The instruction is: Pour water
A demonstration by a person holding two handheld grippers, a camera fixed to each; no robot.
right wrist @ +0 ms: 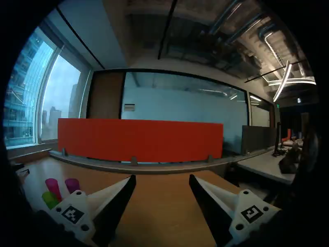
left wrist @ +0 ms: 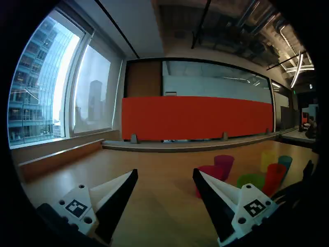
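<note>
Left gripper (left wrist: 164, 175) gapes empty above the table (left wrist: 164, 214), cups (left wrist: 224, 161) ahead to its right. Right gripper (right wrist: 161, 179) gapes empty too, cups (right wrist: 52, 187) at its left.

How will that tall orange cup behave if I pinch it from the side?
The orange cup looks like thin plastic, so probably light and somewhat squeezable. It stands upright and tall for its base, so a push may tip it. The green cup sits close beside it and would likely get knocked.

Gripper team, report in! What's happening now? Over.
Left gripper open, empty. Right gripper open, empty. Cups clustered on table, none held. Nothing seen blocking.
</note>
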